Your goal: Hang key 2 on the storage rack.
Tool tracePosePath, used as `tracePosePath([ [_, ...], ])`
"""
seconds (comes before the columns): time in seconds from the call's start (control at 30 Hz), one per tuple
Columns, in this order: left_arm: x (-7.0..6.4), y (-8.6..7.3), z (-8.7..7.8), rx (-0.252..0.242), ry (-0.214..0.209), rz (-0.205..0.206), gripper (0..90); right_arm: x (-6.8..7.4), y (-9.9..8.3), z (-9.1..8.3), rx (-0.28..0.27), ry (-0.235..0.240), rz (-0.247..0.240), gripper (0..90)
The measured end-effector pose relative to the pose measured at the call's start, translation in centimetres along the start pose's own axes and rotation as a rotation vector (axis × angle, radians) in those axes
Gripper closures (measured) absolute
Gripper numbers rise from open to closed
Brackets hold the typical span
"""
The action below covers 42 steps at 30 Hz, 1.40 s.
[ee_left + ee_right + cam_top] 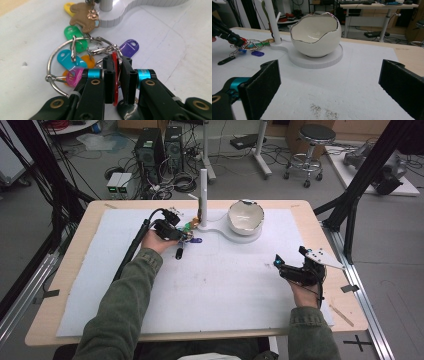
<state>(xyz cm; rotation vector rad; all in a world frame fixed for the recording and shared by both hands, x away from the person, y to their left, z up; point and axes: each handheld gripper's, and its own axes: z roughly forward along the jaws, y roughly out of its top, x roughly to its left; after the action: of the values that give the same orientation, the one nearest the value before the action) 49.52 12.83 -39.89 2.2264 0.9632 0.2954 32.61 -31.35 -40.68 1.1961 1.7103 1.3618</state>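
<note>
Left gripper [117, 80]: pinching the red tag [114, 75] edge-on, long axis running along the jaws.
Key bunch [82, 53]: lying just beside the white stand base [130, 13].
Right gripper [329, 82]: spread wide, hovering over bare mat [352, 100], well apart from the bowl [315, 37].

Bowl [245, 217] & post [203, 195] block far side; mat [225, 285] centre open.

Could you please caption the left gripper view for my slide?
Left gripper pinches a red tag on a key ring of coloured tags.
</note>
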Motion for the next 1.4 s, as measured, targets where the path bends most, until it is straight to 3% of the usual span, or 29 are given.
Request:
tracePosePath([
  [0.07,0.0,0.1,-0.6,-0.022,-0.014,-0.016,84.0,0.0,0.0,0.0,0.0,0.0,0.0,3.0],
  [0.5,-0.1,1.3,-4.5,-0.105,-0.022,0.001,84.1,0.0,0.0,0.1,-0.002,-0.001,-0.004,3.0],
  [0.73,0.1,1.7,-6.6,-0.161,-0.041,-0.024,84.1,0.1,0.0,0.1,-0.003,0.002,-0.008,3.0],
  [0.93,-0.1,2.4,-7.7,-0.19,-0.065,-0.049,84.1,0.1,0.0,0.1,-0.003,0.004,-0.006,3.0],
  [1.4,-0.6,3.7,-10.0,-0.246,-0.067,-0.061,84.0,0.1,0.0,0.1,-0.003,0.002,-0.006,3.1],
])
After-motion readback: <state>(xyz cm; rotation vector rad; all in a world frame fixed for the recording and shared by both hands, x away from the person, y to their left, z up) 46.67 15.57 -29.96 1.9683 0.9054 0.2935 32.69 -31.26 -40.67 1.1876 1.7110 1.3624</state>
